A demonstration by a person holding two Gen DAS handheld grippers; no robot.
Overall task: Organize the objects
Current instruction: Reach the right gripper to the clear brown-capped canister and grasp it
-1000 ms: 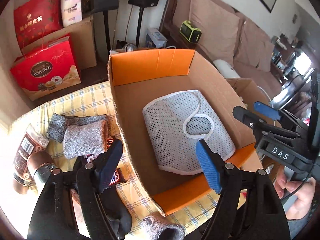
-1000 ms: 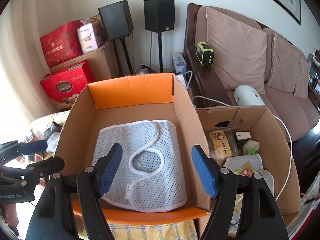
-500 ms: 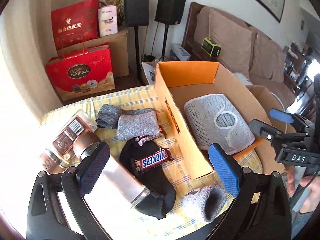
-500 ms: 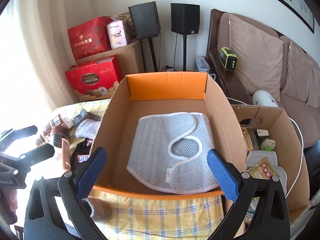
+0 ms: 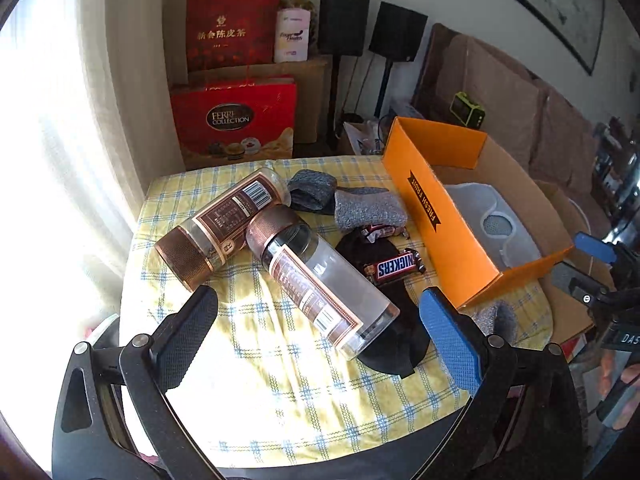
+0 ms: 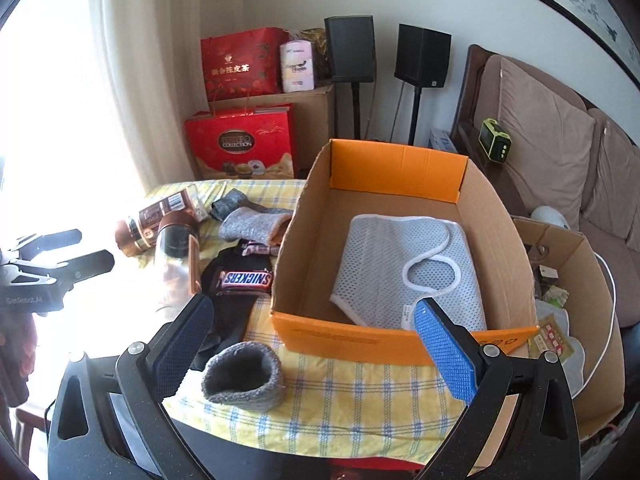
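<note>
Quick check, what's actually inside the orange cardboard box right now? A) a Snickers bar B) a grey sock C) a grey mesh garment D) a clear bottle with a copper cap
C: only the grey mesh garment lies on the floor of the orange cardboard box; the Snickers bar, both bottles and the socks are out on the checked tablecloth.

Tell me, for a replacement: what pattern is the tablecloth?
Yellow and white check with blue lines on the tablecloth; clearest from the left wrist.
</note>
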